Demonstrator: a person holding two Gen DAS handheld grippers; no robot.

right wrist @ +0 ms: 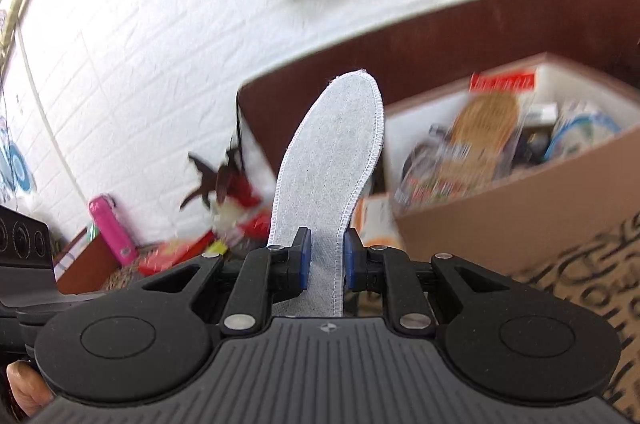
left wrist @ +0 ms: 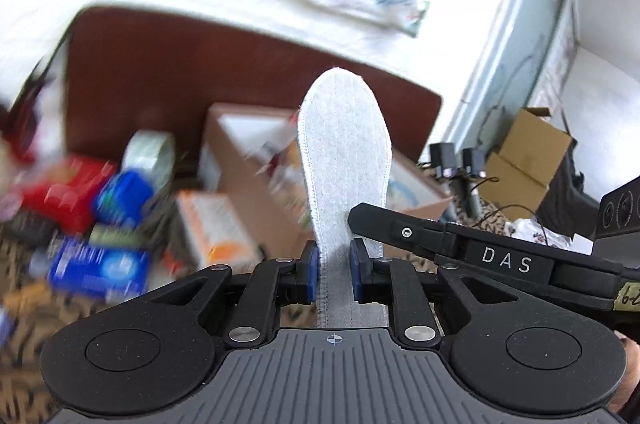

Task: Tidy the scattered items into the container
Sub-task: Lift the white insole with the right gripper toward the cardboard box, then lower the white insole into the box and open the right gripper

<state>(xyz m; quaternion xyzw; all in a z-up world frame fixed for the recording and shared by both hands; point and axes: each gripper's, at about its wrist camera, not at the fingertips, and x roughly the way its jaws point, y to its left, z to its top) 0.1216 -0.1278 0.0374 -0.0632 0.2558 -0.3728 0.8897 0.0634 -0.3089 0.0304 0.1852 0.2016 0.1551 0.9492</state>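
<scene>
My left gripper [left wrist: 334, 260] is shut on a grey felt insole [left wrist: 344, 144], whose toe end stands up in front of the camera. A second grey insole [right wrist: 336, 144] is pinched the same way between the blue pads of my right gripper [right wrist: 323, 256]. Behind both insoles is an open cardboard box [left wrist: 240, 160] [right wrist: 520, 208] with several packets inside it. In the left wrist view the right gripper's black finger [left wrist: 404, 230] reaches in from the right and crosses the insole. Both views are blurred.
Scattered on the patterned cover [left wrist: 24, 312] are a red box [left wrist: 68, 196], blue packs [left wrist: 100, 268], a tape roll [left wrist: 150, 154] and an orange-white box [left wrist: 216, 228]. A pink bottle [right wrist: 112, 230] stands by the white brick wall. A brown headboard [left wrist: 200, 64] rises behind.
</scene>
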